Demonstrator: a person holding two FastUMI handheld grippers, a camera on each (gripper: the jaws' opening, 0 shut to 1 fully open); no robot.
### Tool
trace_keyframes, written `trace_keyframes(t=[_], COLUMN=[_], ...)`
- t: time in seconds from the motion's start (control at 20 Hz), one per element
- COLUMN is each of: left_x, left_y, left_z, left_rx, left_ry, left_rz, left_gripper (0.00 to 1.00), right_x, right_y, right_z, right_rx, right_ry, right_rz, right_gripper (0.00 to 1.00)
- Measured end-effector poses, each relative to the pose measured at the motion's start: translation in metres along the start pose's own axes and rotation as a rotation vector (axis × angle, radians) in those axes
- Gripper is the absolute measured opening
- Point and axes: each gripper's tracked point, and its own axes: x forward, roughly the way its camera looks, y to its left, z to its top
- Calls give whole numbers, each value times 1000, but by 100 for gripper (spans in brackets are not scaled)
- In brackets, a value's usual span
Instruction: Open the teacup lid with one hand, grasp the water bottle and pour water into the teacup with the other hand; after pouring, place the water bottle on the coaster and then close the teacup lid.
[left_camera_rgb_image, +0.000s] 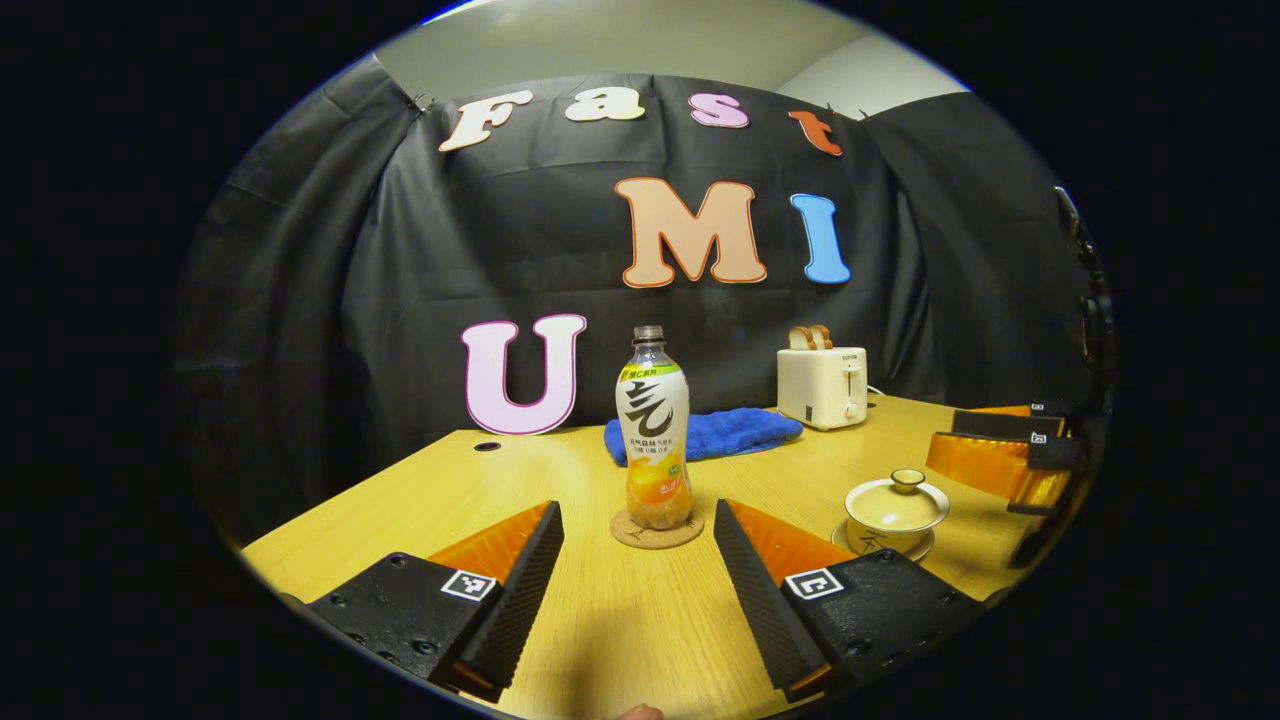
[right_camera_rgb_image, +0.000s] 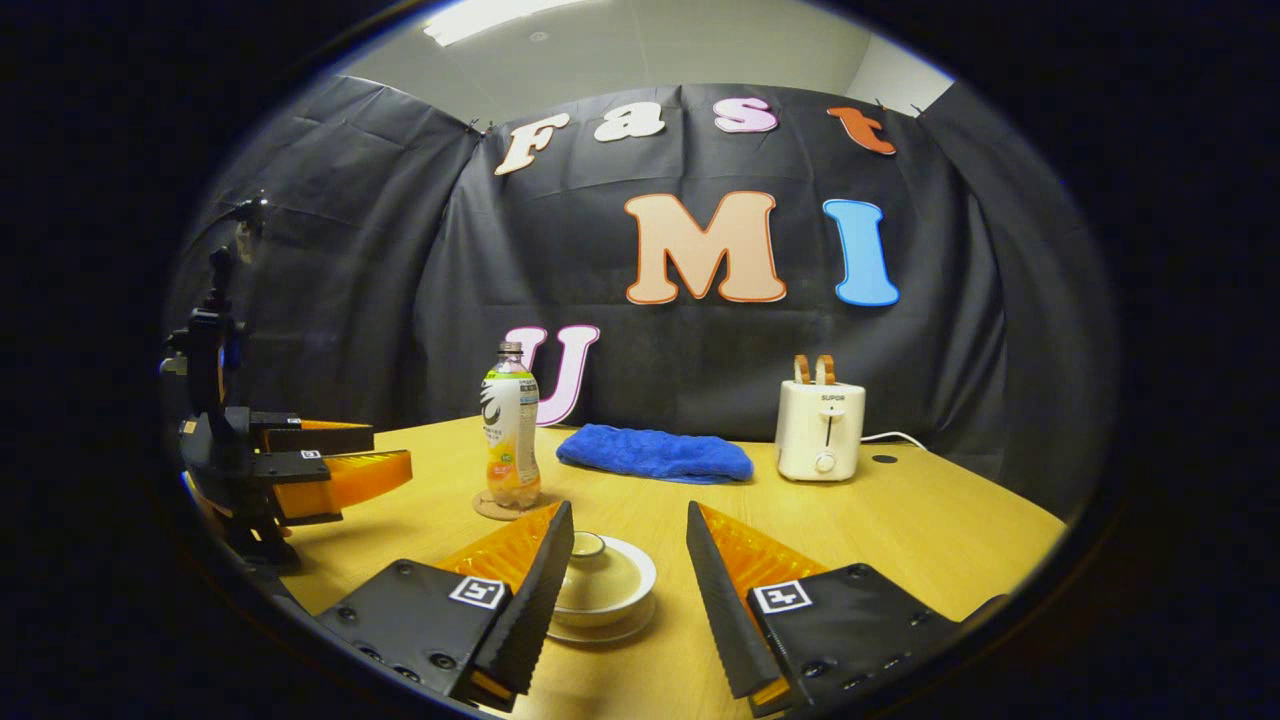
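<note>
Left gripper (left_camera_rgb_image: 638, 560): I'm holding it low over the near part of the table (left_camera_rgb_image: 420, 500), fingers spread wide, nothing between them, not touching anything. Straight ahead through the gap stands the water bottle (left_camera_rgb_image: 655, 440), upright on the round cork coaster (left_camera_rgb_image: 657, 530), cap off as far as I can tell, orange liquid filling the lower part. It stands clear of my fingertips, a little farther out.

Teacup (left_camera_rgb_image: 895, 515) is to the right of the bottle, well apart from it, sitting on its saucer (left_camera_rgb_image: 850, 540) with the lid (left_camera_rgb_image: 897, 495) on, knob up. My right finger partly hides the saucer's near-left edge in the left gripper view.

Right gripper (right_camera_rgb_image: 628, 560): also spread, nothing pinched. In the right gripper view the teacup sits in the gap between its fingers, just past the tips; my left finger covers the cup's left side. I can't tell whether that finger touches the cup. The lid is in place.

From the right gripper view the bottle is left of and beyond the cup, on the coaster. The left gripper shows at the far left of that view, jaws apart, held above the table edge. In the left gripper view the right gripper shows at the right edge, near the cup.

Farther back: a blue towel (left_camera_rgb_image: 700, 435) lying flat behind the bottle, and a white toaster (left_camera_rgb_image: 823, 385) to its right with two slices of bread (left_camera_rgb_image: 809, 337) sticking up.
</note>
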Motion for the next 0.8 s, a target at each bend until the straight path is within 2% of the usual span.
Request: trace_keyframes(t=[0.05, 0.1, 0.15, 0.2, 0.25, 0.8], left_x=[-2, -3, -6, -9, -10, -19], left_y=[0, -2, -2, -3, -3, -2], left_z=[-3, -6, -8, -7, -6, 0], left_rx=[-8, -14, -19, -21, -23, -21], left_ry=[5, 12, 19, 19, 10, -37], left_rz=[-3, -4, -6, -5, -5, 20], left_gripper=[89, 89, 89, 89, 89, 89], right_x=[-4, -7, -9, -10, -12, -12], right_y=[-4, -7, -10, -12, -15, -17], right_z=[-2, -2, -5, -5, -4, -14], right_rx=[1, 4, 6, 6, 9, 64], right_ry=[-1, 0, 2, 5, 5, 15], right_rz=[-6, -10, -15, -19, -23, -31], right_gripper=[79, 75, 75, 67, 75, 74])
